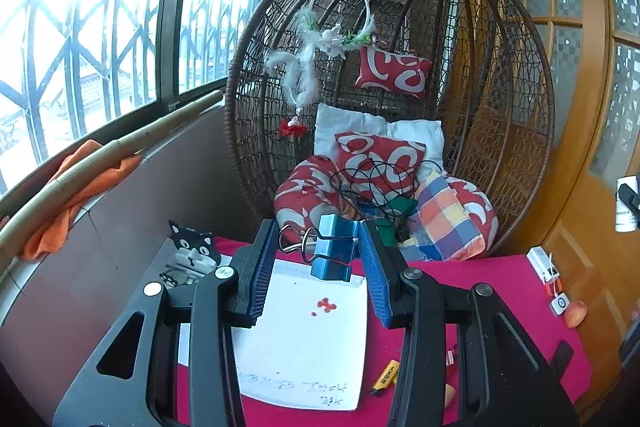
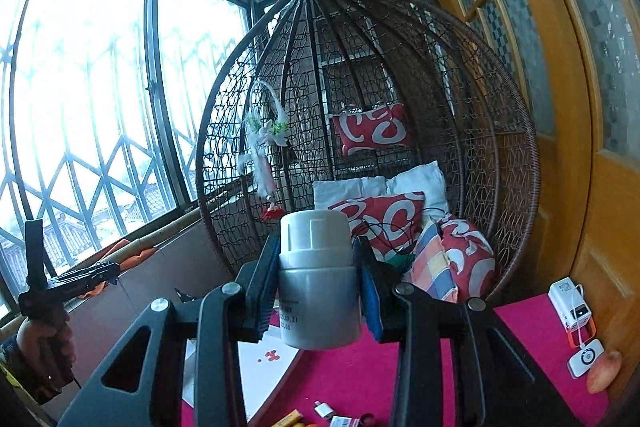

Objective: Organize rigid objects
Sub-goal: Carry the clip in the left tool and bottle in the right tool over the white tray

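- Table (image 1: 480,279), red cloth: both loads are held high above it, so bring each down before letting go.
- White tray (image 1: 304,331) sits at 6 o'clock under the left gripper (image 1: 318,255); likely the drop spot.
- White bottle (image 2: 316,283): right gripper (image 2: 316,287) is clamped on its body, upright. Keep it vertical and set the base flat.
- Blue binder clip (image 1: 334,251): left fingers pinch it at the tips and the grip looks marginal. Move slowly, no twisting.
- Lighter (image 1: 386,375) at 5 o'clock: steer clear.
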Demonstrator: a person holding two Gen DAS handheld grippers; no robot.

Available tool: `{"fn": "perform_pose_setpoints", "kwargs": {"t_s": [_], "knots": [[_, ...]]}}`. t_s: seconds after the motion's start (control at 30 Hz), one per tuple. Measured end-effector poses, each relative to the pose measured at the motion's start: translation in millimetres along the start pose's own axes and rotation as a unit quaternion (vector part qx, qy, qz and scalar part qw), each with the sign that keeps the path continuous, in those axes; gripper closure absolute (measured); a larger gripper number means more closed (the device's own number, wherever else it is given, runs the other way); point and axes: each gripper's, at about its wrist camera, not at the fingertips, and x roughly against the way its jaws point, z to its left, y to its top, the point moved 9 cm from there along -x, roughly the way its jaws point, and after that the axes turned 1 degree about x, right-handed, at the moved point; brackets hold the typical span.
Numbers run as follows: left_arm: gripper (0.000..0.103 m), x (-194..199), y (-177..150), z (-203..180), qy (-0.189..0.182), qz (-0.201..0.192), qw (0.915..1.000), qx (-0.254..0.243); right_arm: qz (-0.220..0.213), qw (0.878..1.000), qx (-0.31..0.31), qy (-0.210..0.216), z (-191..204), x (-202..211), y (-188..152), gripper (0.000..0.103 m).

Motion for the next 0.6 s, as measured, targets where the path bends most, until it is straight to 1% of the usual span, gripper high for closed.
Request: {"fn": "perform_pose_setpoints", "kwargs": {"t_s": [0.6], "knots": [[0.062,-0.4,3.0,50.1,-0.004,0.001,0.9999,0.010,0.037,0.999,0.011,0.024,69.7,-36.2,-21.4,0.067]]}}
